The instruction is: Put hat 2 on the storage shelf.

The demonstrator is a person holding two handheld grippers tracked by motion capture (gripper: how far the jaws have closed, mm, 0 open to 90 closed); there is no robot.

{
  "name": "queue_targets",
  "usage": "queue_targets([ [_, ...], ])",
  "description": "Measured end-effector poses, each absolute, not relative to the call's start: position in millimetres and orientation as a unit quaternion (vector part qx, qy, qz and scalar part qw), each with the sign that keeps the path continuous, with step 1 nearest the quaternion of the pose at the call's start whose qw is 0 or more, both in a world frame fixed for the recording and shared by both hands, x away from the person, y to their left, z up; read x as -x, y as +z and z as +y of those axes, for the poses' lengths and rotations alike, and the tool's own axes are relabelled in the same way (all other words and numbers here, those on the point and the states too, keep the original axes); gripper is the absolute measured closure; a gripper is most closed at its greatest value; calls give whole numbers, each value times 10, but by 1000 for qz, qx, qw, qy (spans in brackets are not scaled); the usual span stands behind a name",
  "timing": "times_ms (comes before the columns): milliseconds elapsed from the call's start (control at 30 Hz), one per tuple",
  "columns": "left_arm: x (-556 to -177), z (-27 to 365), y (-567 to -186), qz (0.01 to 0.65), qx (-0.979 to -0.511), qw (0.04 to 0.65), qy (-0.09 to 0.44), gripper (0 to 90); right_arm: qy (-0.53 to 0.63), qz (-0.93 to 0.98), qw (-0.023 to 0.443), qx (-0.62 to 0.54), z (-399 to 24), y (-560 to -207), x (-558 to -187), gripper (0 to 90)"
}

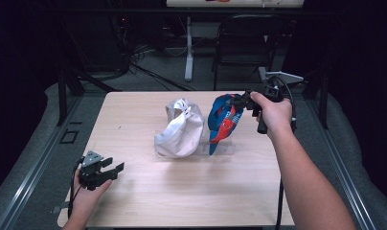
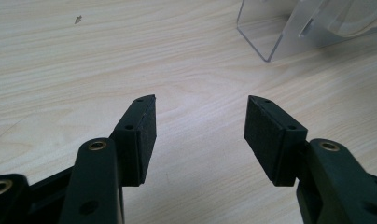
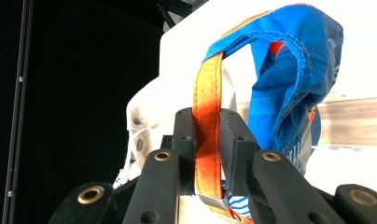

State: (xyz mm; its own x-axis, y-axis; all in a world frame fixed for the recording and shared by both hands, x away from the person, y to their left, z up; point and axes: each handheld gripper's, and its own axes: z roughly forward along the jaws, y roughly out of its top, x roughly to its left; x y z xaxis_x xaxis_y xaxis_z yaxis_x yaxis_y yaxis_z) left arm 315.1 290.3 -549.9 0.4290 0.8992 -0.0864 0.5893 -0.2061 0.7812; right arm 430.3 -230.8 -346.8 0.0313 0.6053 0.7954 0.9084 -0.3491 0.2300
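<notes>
White cap (image 1: 179, 130) hung on clear stand (image 1: 220, 147); my right gripper (image 1: 243, 101), clamped on the blue cap's (image 1: 223, 120) orange strap (image 3: 207, 140), seats it. Left gripper (image 1: 114, 168) idles, jaws apart, over counter (image 1: 191, 191).
</notes>
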Motion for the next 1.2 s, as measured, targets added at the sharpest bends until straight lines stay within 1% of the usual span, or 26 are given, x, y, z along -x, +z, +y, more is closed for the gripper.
queue_targets([
  [733,-3145,2907,-5496,496,-750,388,200,445,-419,-562,144,698,-2391,-3482,-4224,745],
  [967,-3145,2919,-5496,497,-751,387,199,444,-406,-592,93,690,-2401,-3375,-4160,670],
  [1133,-3144,2915,-5503,496,-750,388,201,445,-382,-628,21,678,-2402,-3356,-4001,608],
  [1200,-3144,2914,-5504,496,-749,389,202,444,-372,-643,3,670,-2406,-3405,-3913,583],
])
